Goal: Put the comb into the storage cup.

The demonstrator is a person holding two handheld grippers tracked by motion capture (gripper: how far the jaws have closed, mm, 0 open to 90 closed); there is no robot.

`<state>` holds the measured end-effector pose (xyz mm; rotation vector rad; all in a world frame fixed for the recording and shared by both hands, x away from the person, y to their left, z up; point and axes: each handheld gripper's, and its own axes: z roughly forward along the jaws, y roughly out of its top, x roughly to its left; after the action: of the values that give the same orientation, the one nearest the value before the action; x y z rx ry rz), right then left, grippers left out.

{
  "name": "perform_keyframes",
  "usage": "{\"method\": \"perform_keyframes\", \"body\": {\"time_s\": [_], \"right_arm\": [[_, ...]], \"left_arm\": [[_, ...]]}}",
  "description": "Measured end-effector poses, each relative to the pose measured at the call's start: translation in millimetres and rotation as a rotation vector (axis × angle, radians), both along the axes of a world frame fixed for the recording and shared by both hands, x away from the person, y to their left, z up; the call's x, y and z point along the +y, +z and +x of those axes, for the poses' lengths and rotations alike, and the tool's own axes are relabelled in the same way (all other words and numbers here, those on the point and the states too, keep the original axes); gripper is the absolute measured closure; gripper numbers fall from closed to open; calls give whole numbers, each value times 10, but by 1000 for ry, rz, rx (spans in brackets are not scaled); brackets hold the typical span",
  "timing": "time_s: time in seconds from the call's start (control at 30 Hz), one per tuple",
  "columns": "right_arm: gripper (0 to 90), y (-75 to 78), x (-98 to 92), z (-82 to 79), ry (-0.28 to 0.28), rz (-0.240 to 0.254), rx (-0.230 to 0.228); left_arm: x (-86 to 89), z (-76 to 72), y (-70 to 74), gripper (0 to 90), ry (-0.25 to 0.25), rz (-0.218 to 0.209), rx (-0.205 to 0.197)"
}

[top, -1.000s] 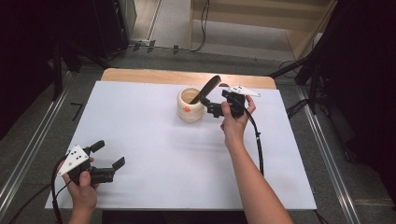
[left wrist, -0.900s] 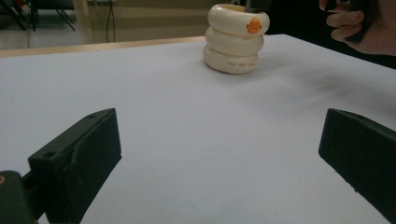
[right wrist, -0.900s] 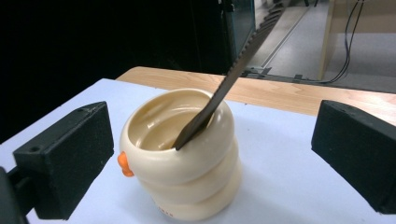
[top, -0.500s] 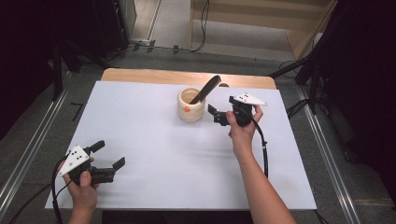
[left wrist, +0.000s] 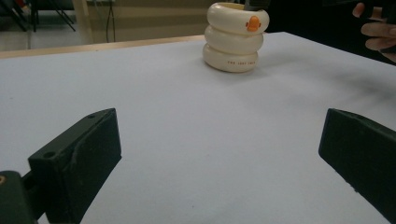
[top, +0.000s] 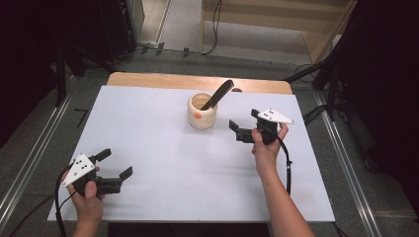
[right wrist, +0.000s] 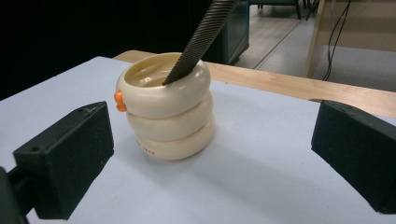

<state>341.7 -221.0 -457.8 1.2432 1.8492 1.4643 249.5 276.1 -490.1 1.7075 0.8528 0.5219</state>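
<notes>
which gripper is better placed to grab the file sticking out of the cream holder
Right. The right gripper sits open just beside the holder, facing it, with the file leaning toward its side. The left gripper, also open, is at the near left corner, far off.

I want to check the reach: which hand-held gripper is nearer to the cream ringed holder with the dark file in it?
Right. The right hand-held gripper is beside the cream ringed holder; the left hand-held gripper is at the table's near left corner.
</notes>
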Motion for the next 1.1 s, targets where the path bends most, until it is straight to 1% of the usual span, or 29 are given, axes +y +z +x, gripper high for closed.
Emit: {"method": "perform_keyframes", "body": {"time_s": [0.1, 0.17, 0.2, 0.23, 0.33, 0.37, 0.43, 0.53, 0.83, 1.1], "right_arm": [[0, -19, -60, -47, -3, -5, -4], [0, -29, -105, -87, -15, -6, -9], [0, -35, -131, -100, -17, -10, -18], [0, -37, -150, -121, -16, -2, -13], [0, -55, -201, -166, -23, -5, -10], [0, -65, -225, -182, -22, -13, -16], [0, -73, -255, -215, -24, -15, -13], [0, -88, -308, -268, -27, -9, -21], [0, -126, -454, -429, -33, -37, -26], [0, -167, -563, -584, -31, -38, -37]], "left_arm": [[0, 0, 0, 0, 1, -1, 0], [0, -1, -1, 0, 2, -1, 0], [1, -2, -1, 0, 2, -2, 0], [1, -2, -1, 0, 3, -2, -1], [2, -3, -1, 0, 3, -4, -1], [1, -3, -1, 0, 3, -4, -2], [0, -3, -1, 0, 2, -1, -2], [0, -3, -1, 0, 1, -2, -2], [1, -4, -1, 0, 2, -3, -2], [2, -6, -3, 0, 2, -6, -3]]}}
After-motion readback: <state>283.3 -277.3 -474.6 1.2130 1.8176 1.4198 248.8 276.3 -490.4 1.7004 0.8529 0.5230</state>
